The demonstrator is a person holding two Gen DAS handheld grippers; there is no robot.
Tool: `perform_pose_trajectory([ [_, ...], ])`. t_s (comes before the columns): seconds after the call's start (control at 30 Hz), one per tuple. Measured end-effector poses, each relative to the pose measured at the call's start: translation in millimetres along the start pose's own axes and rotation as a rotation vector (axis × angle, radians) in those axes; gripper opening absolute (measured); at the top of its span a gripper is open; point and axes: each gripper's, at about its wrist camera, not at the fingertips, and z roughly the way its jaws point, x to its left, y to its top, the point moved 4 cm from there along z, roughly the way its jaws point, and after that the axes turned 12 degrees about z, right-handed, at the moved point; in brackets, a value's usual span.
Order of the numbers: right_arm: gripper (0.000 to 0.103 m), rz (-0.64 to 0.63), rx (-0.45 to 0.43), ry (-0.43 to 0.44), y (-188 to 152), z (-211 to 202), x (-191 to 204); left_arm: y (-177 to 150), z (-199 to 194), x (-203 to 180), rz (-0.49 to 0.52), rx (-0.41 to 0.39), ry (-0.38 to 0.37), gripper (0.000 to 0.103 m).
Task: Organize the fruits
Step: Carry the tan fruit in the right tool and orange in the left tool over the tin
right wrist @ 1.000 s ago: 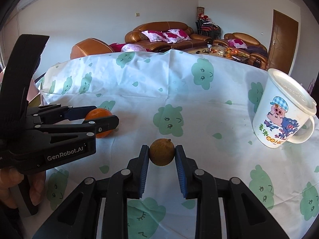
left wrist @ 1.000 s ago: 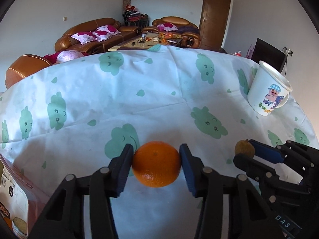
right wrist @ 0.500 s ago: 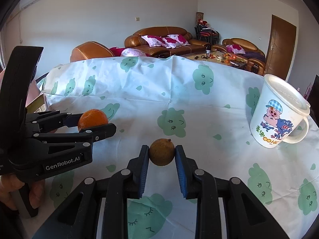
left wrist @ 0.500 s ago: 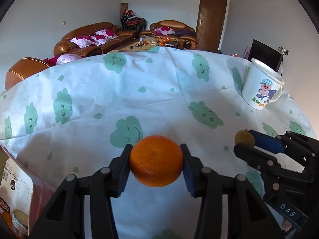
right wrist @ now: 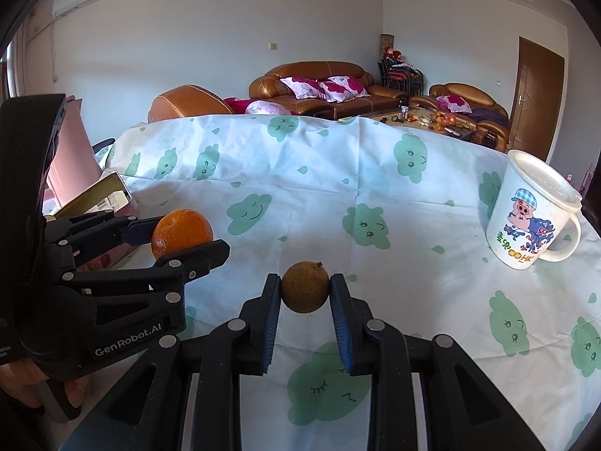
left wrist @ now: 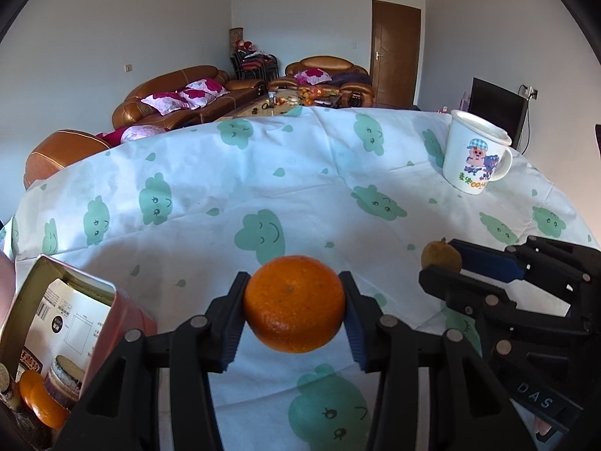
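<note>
1. Your left gripper (left wrist: 293, 306) is clamped on the orange (left wrist: 293, 303), pads pressing its two sides at the widest part. It sits at bottom centre of the left wrist view, clear of the tablecloth (left wrist: 300, 188); gripped across the middle like that, it looks unlikely to roll out.
2. Your right gripper (right wrist: 305, 293) is closed tight on the small brown fruit (right wrist: 305, 287), bottom centre of the right wrist view. Its stem nub points up and away from the pads.
3. The open tin box (left wrist: 75, 323) at lower left of the left wrist view already has an orange fruit in its bottom corner, so it is probably where these two go.
4. The lidded pig mug (right wrist: 531, 214) stands at right, well apart from both fruits.
5. Most of the box is cut off by the frame edge, and the left gripper covers it in the right wrist view. You cannot tell how much room remains, nor what kind the brown fruit is.
</note>
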Motion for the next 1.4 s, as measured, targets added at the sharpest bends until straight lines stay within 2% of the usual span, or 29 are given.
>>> perform_pose_trajectory([
  [0.63, 0.028, -0.035, -0.053, 0.072, -11.4, -24.4, 43.9, -24.0, -59.4, 14.0, -0.024, -0.084, 0.073, 0.048],
  [1.4, 0.028, -0.122, -0.096, 0.158, 0.0, -34.3, 113.1, -55.8, -104.6, 70.5, -0.122, -0.129, 0.165, 0.048],
])
